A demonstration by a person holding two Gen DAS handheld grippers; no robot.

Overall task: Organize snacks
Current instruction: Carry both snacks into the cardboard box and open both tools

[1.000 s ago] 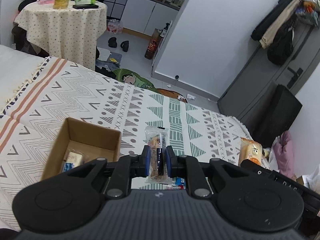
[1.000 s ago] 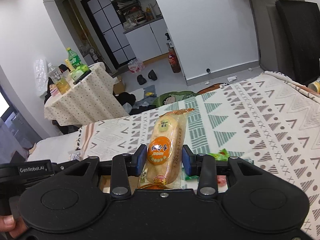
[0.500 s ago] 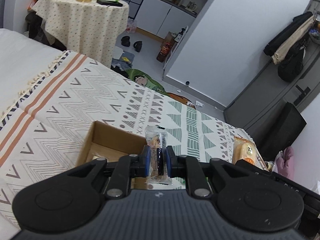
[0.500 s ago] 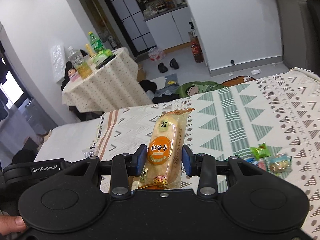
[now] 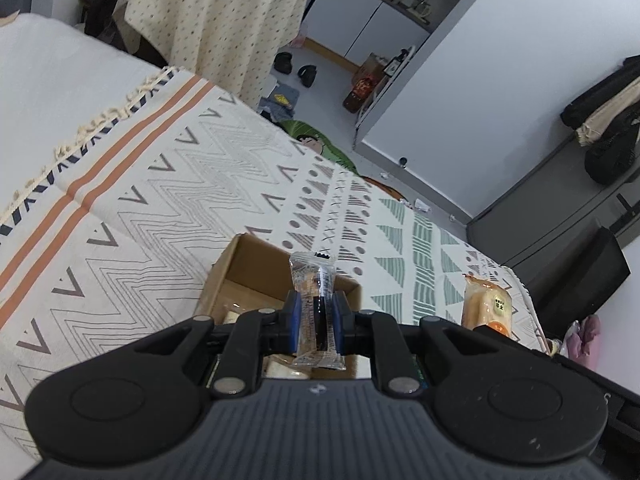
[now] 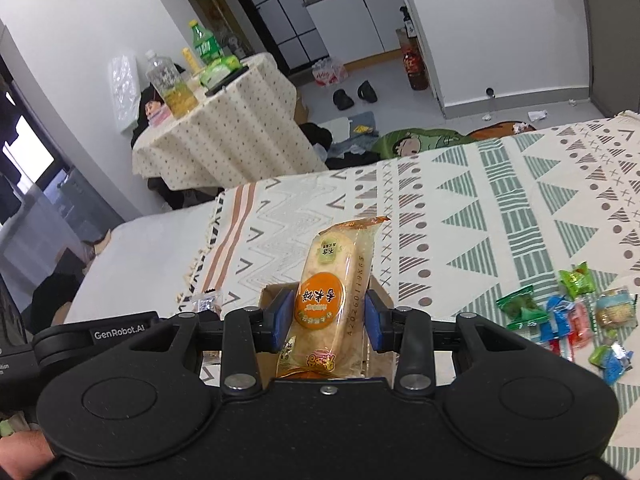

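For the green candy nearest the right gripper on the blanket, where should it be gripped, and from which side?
Probably from straight above, closing across the puffed middle of the green candy. It lies flat on the blanket with crimped ends, and the candy pile crowds its right side. The right gripper holds a rice cracker pack now.

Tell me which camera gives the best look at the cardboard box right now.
The left wrist view: the cardboard box shows its open top, its inner walls and some packets inside, just beyond the left gripper. The right wrist view shows only slivers of the box's rim behind the rice cracker pack.
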